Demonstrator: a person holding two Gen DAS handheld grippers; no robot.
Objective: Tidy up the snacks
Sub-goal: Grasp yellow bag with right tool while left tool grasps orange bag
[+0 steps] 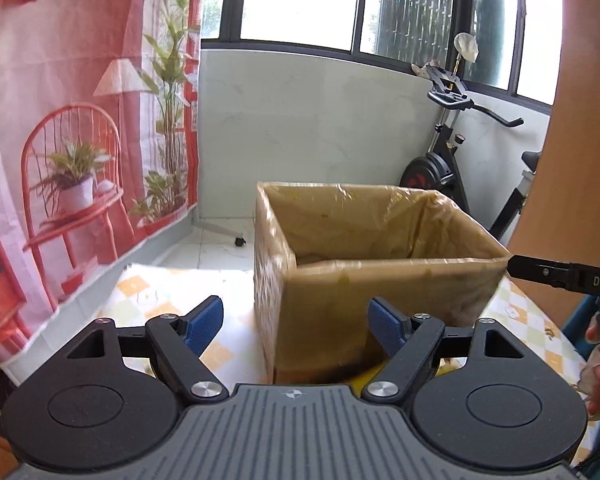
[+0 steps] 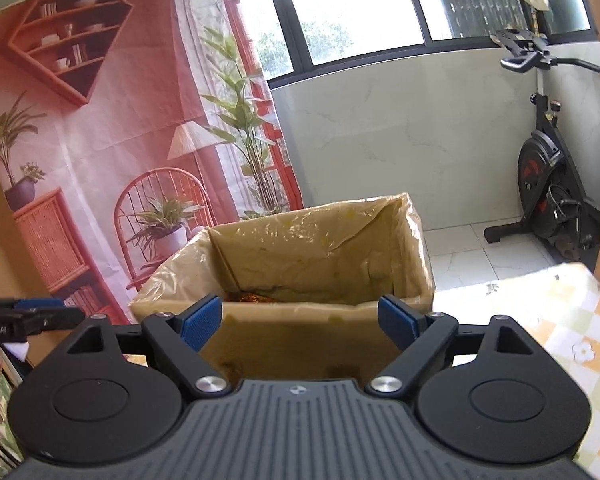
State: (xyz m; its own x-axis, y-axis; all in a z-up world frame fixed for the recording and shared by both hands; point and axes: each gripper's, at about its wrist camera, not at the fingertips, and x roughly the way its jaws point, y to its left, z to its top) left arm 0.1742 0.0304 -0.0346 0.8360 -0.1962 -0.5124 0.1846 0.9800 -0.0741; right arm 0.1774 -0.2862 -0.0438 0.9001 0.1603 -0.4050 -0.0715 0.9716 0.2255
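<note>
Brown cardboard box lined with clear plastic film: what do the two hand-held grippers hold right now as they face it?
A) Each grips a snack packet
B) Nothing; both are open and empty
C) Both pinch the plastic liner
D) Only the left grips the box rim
B: the left hand-held gripper and right hand-held gripper show blue pads spread apart with nothing between, short of the brown cardboard box.

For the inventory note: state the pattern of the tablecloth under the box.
Checked squares in orange, pale green and white with small flowers on the tablecloth, clearest in the right wrist view.

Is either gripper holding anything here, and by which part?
Nothing is held: left gripper and right gripper are both open and empty before the cardboard box.
</note>
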